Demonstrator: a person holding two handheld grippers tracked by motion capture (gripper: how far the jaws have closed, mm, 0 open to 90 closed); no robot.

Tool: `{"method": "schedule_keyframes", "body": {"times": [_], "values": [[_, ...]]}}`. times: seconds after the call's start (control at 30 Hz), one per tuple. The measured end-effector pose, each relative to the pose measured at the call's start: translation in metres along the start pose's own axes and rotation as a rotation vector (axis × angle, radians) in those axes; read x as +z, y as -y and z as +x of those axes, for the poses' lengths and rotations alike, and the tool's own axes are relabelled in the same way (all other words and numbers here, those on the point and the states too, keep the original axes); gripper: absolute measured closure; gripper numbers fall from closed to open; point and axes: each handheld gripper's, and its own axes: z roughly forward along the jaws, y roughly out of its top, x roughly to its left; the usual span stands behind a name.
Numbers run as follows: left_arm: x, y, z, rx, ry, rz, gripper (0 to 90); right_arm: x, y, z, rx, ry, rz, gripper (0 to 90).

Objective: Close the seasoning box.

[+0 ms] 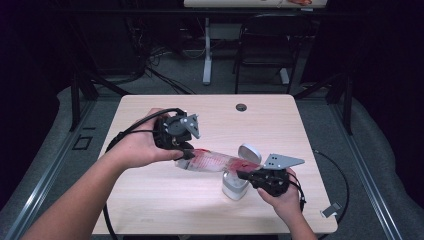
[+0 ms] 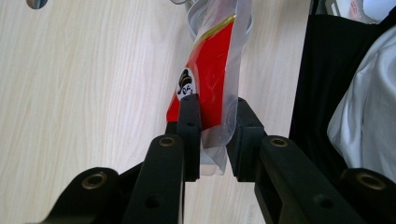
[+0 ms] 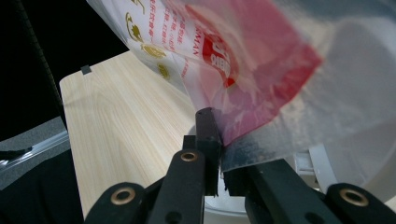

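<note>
A clear plastic bag with red print [image 1: 212, 160] is stretched level above the table between my two grippers. My left gripper [image 1: 186, 154] is shut on the bag's left end; in the left gripper view its jaws pinch the bag [image 2: 210, 84] at the gripper [image 2: 214, 122]. My right gripper [image 1: 243, 175] is shut on the bag's right end; in the right gripper view the bag [image 3: 243, 56] fans out above the gripper [image 3: 219, 140]. A small white bin with its lid up [image 1: 236, 185] stands under the bag's right end.
The light wooden table [image 1: 150, 190] has a round cable hole [image 1: 241, 107] near its far edge. A small grey clip [image 1: 330, 210] lies at the front right corner. Cables trail from both grippers. A chair and another desk stand beyond the table.
</note>
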Motion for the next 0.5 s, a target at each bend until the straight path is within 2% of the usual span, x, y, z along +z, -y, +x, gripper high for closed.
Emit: {"method": "schedule_keyframes", "body": {"times": [0.5], "values": [[-0.0019, -0.0008, -0.0012, 0.0, 0.002, 0.001, 77.1, 0.001, -0.0001, 0.0008, -0.003, -0.003, -0.002, 87.3]]}}
